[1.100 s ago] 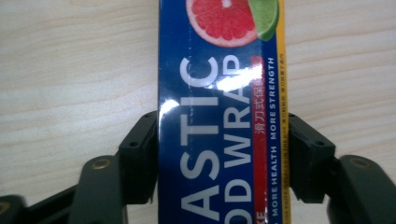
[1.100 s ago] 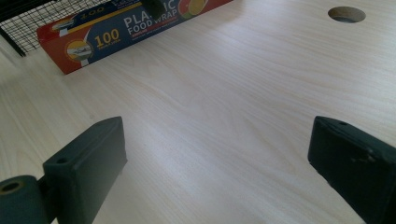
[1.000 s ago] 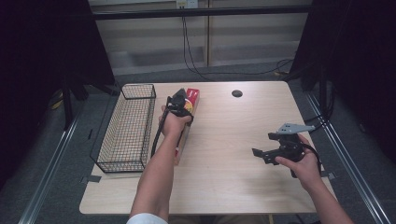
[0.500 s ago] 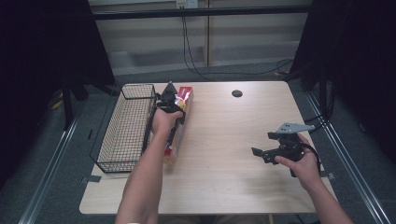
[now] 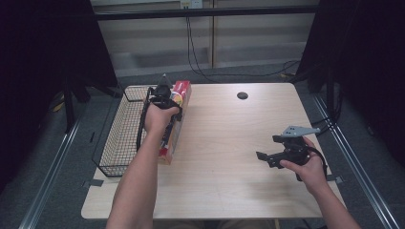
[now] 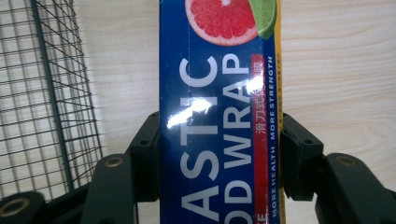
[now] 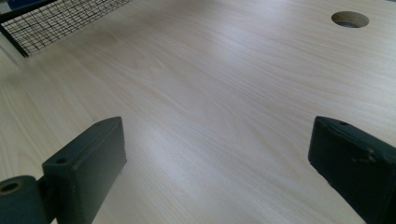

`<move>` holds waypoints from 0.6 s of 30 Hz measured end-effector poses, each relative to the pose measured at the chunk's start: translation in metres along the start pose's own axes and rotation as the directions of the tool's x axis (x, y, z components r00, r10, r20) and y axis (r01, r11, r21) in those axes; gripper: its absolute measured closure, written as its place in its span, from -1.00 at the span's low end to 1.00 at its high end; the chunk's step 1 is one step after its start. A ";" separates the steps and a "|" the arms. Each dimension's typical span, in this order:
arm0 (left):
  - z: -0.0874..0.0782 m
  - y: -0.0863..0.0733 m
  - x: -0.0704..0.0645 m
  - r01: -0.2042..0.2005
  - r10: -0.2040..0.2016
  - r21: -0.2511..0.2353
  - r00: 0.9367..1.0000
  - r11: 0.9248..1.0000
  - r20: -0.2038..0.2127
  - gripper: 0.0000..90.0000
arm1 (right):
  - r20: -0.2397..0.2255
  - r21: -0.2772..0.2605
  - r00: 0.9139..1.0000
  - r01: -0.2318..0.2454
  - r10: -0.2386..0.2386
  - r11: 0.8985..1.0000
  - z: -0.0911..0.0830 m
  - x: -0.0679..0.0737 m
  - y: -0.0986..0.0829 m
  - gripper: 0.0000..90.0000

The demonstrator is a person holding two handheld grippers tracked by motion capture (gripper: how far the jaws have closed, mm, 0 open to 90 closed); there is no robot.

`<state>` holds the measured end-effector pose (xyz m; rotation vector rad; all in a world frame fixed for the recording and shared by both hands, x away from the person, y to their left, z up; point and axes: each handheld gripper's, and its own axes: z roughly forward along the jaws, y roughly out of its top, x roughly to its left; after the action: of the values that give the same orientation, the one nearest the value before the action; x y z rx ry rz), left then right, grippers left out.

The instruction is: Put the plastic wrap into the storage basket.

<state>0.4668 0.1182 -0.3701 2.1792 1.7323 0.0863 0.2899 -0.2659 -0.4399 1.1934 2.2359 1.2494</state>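
A long blue box of plastic food wrap [image 5: 175, 117] with a red end lies on the table beside the wire basket [image 5: 117, 140]. My left gripper [image 5: 165, 102] is shut on this box [image 6: 219, 116], its jaws pressed against both long sides. In the left gripper view the basket mesh [image 6: 42, 93] stands just left of the box. My right gripper [image 5: 267, 157] hovers low over the right part of the table, open, with bare wood between its jaws [image 7: 215, 154].
The black wire basket stands along the table's left edge. A round cable hole [image 5: 242, 95] sits near the far edge, seen also in the right gripper view as a hole [image 7: 350, 19]. Cables hang behind the table.
My left gripper with the box has moved away from the person and to the left, toward the basket's far end. The right gripper has stayed where it was.
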 end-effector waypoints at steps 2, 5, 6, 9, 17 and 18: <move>-0.005 0.000 0.001 0.001 -0.001 -0.003 1.000 1.000 0.001 -0.02 | 0.001 0.000 1.000 0.002 -0.002 1.000 0.000 0.000 0.000 -0.91; -0.013 0.000 0.002 0.005 -0.005 -0.002 1.000 1.000 0.005 -0.02 | 0.001 -0.005 1.000 0.000 0.000 1.000 -0.001 0.000 0.000 -0.92; -0.015 0.000 0.002 0.004 -0.004 -0.005 1.000 1.000 0.001 -0.02 | 0.000 -0.006 1.000 -0.002 0.002 1.000 -0.002 -0.001 0.000 -0.92; -0.022 0.001 0.004 0.013 -0.013 -0.009 1.000 1.000 0.000 -0.02 | 0.001 -0.008 1.000 -0.001 0.001 1.000 -0.002 -0.001 0.000 -0.92; -0.036 -0.002 0.013 0.040 -0.040 -0.013 0.999 0.999 -0.008 -0.02 | 0.002 -0.009 1.000 0.000 0.000 1.000 -0.002 0.000 0.000 -0.92; -0.037 -0.003 0.015 0.039 -0.039 -0.012 0.999 0.999 -0.012 -0.02 | 0.001 -0.010 1.000 -0.001 0.001 1.000 -0.002 0.000 0.000 -0.92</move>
<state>0.4582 0.1416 -0.3384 2.1403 1.7752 0.0995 0.2891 -0.2670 -0.4386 1.1912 2.2264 1.2586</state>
